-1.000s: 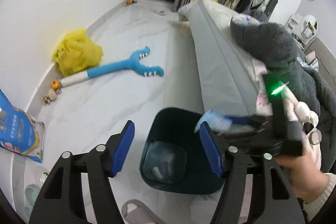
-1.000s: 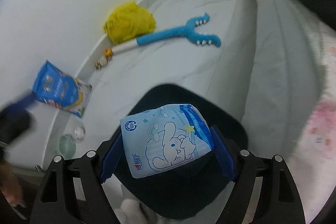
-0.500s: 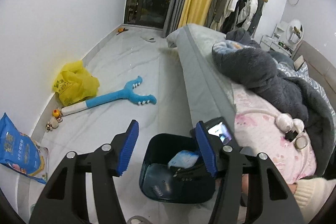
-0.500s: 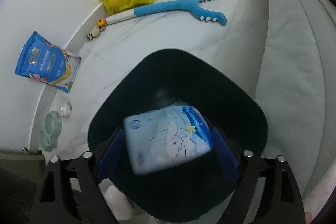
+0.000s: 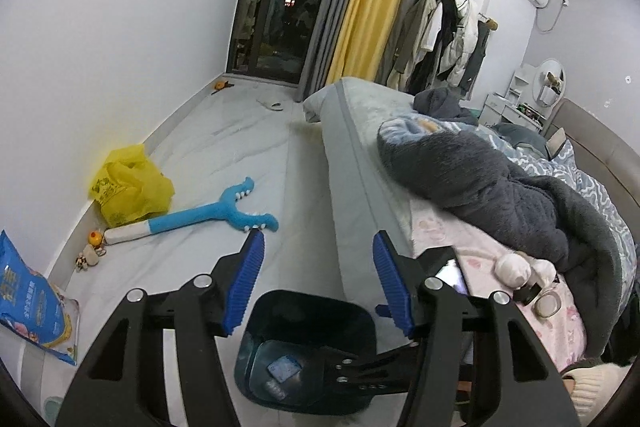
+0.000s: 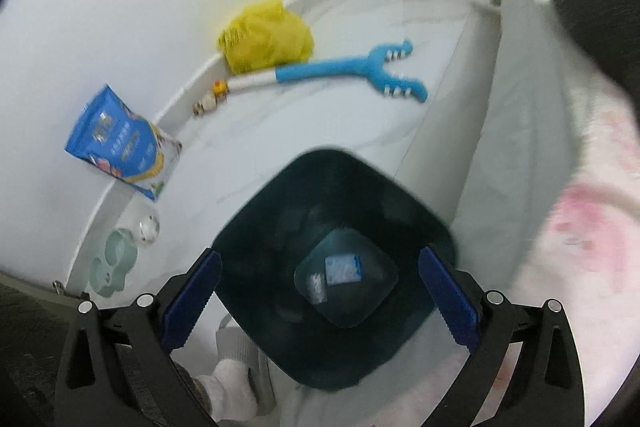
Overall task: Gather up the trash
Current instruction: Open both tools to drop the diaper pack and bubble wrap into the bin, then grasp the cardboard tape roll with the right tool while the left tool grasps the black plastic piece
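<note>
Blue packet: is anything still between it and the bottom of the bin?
No. The blue packet already lies on the floor of the dark bin, directly below the right gripper, whose jaws are opening with nothing between them.

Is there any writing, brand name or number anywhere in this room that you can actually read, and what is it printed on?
None can be read.
Blue bag by the wall: large characters and pictures, too blurred to make out.
Yellow plastic bag: dark print near one corner, too small to read.
Blue packet at the bottom of the bin: no legible print.
</note>
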Motion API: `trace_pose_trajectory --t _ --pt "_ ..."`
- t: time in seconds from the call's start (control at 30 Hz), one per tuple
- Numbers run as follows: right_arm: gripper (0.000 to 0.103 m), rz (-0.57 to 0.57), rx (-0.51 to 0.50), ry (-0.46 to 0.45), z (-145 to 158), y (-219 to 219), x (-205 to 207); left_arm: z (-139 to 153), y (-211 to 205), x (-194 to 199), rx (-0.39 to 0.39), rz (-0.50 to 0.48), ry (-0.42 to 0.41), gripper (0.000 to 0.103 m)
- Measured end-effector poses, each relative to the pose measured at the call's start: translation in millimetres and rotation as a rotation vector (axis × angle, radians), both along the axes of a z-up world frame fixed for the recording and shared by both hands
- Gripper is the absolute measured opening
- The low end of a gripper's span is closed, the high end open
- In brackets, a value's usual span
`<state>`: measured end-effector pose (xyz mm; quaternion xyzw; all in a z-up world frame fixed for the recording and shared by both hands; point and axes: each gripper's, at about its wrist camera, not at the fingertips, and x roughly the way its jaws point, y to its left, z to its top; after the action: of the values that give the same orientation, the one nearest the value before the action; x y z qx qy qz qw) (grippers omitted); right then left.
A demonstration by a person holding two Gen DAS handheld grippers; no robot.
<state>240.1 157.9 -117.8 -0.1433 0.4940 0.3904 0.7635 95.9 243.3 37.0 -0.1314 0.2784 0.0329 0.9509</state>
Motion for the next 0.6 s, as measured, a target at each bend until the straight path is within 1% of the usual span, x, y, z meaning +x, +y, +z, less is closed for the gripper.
trace_pose_trajectory --t 0.13,0.2,0.3,0.4,0.6 --pt "0.1 -0.007 0.061 -0.097 35.4 -31.0 -2.9 8.0 -13.8 4.0 0.007 -0.019 -0.011 0.06" --pt "0.1 -0.018 0.08 -0.14 50.3 -47.0 -3.8 11.4 -24.2 7.8 0.002 -0.031 -0.015 0.06" --pt "0.1 -0.03 0.106 -0.196 70.2 -74.4 -4.9 15.7 -43.9 14.4 0.017 -0.054 -0.023 0.061" --pt "0.1 -0.04 0.107 -0.246 82.1 -99.1 -7.5 16.5 -64.5 22.5 0.025 -0.083 -0.026 0.063" --pt "0.1 -0.07 0.092 -0.293 93.9 -148.3 -11.7 12.2 -103.2 40.8 0.026 -0.137 -0.014 0.067"
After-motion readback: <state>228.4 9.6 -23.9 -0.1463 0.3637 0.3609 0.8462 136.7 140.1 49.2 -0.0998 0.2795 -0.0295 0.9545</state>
